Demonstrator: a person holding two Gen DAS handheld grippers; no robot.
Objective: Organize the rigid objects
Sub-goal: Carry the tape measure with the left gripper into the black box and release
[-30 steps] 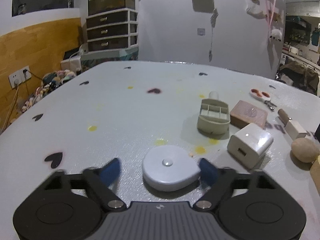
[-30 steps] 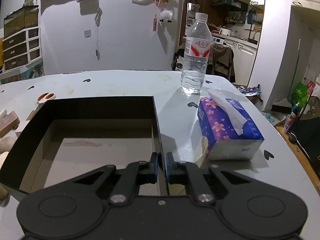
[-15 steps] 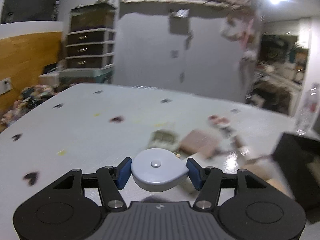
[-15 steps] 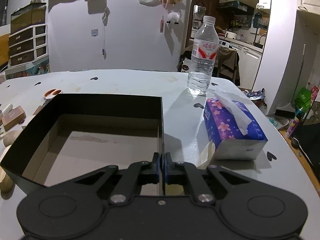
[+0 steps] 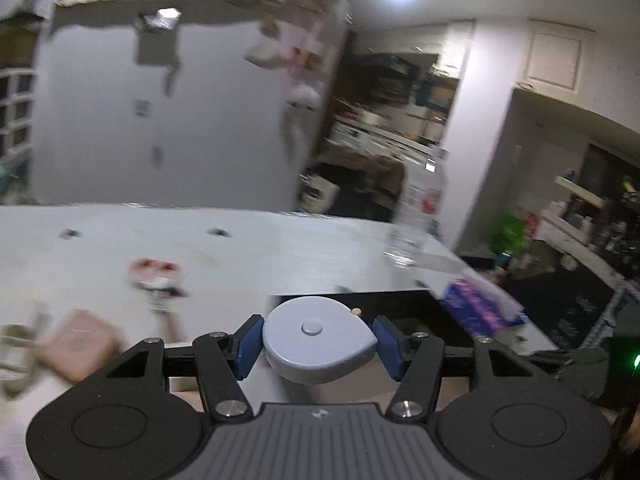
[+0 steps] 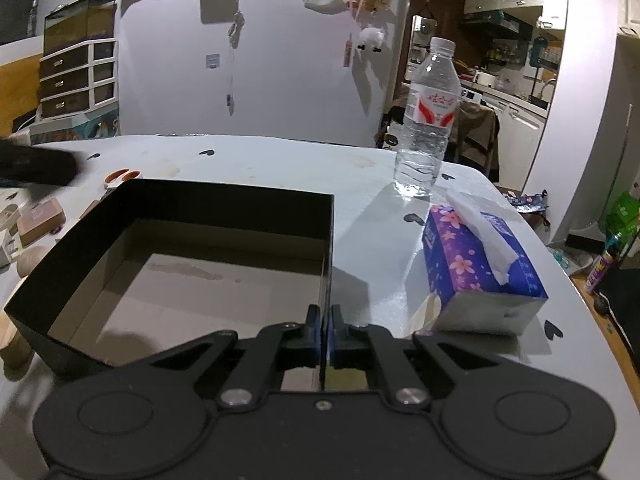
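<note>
Grey teardrop-shaped tape measure point(image 5: 318, 338) pinched between the blue pads point(image 5: 246, 344) of the left hand-held gripper point(image 5: 318, 344), lifted clear of the counter point(image 5: 248, 256) just short of the black box point(image 6: 240, 208) — box open and bare inside. Right hand-held gripper point(image 6: 325, 332) pressed together on the box's near right wall. Beyond — scissors point(image 6: 122, 177), a brown block point(image 6: 40, 220), water bottle point(image 6: 426, 120), tissue box point(image 6: 480, 264).
</note>
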